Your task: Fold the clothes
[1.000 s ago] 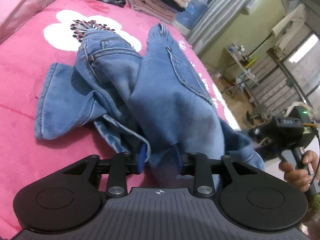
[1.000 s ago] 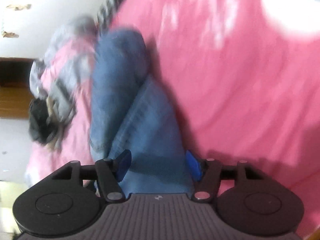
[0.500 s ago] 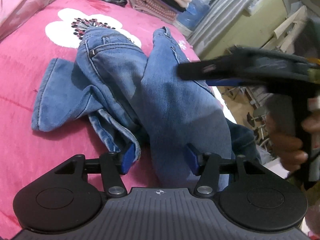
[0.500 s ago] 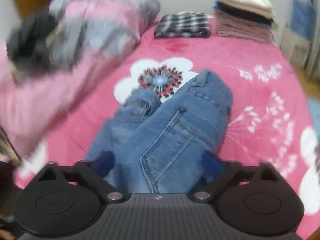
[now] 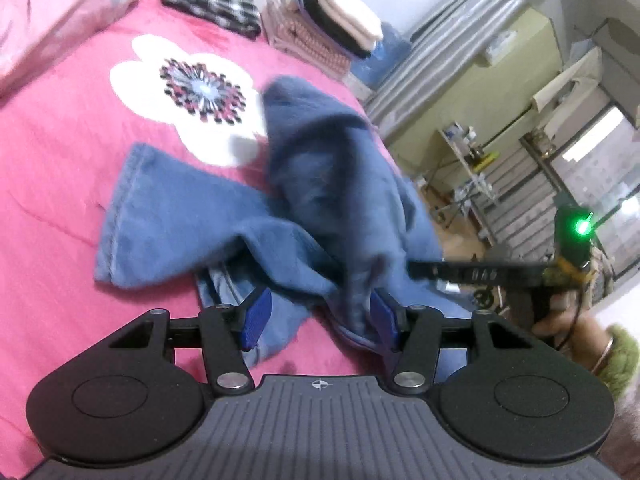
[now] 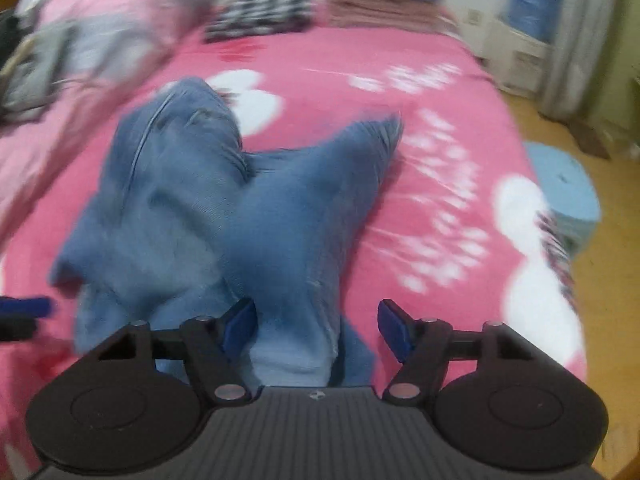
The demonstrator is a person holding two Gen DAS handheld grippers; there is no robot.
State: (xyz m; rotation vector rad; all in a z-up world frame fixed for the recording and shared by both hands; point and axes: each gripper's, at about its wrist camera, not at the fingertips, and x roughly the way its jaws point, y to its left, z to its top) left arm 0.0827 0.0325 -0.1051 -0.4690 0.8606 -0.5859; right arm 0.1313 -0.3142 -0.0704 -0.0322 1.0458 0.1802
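- A pair of blue denim jeans [image 5: 256,224] lies bunched on the pink bedspread [image 5: 60,152], near the bed's near edge; one flat leg with a stitched hem points toward the left side, while the rest rises in a soft, blurred hump.
- The bedspread is a plush pink cloth printed with a large white flower [image 5: 192,92] toward the middle of the bed.
- The left gripper [image 5: 320,316], black with blue pads, stands with its jaws wide; denim sits between them and brushes the right pad, but nothing is pinched.
- The right gripper [image 6: 316,324] also has its jaws wide apart, with a fold of denim lying between them against the left pad; its view is heavily motion-blurred, so seams and pockets are hard to make out.
- At the bed's far edge sit a checked black-and-white folded garment [image 5: 212,2] and a stack of folded clothes [image 5: 328,36].
- A hand [image 5: 560,322] in a fuzzy green cuff grips a handle at the right, partly cut off.
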